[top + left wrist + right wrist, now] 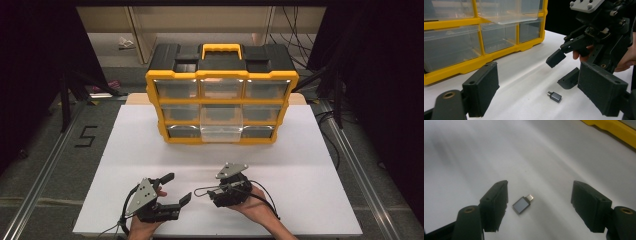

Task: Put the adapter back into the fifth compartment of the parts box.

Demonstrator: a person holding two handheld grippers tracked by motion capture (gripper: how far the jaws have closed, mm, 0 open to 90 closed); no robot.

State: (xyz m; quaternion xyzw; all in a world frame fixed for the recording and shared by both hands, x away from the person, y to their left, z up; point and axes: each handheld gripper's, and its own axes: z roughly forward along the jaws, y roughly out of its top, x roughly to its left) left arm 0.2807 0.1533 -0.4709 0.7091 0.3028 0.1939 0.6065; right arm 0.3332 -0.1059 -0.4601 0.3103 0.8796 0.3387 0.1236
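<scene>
A small grey USB adapter (522, 205) with a short metal plug lay flat on the white tabletop (320, 165) near its front edge, between the spread jaws of the right gripper (540, 206), touching neither; in the left gripper view the adapter (554, 96) lay just before that gripper (564, 70), and in the high view it was too small to make out. The left gripper (178, 187) was held beside it near the front edge, its jaws wide apart and empty, a hand (142, 227) gripping it from below. Toward the table's back edge stood a yellow and black drawer organizer (221, 95) with clear drawers, its middle drawer (221, 127) pulled out. Round the table ran grey floor (45, 150), with metal rails, loose cables and a taped "5" (86, 136); the room beyond was dark, its sides lost in shadow.
</scene>
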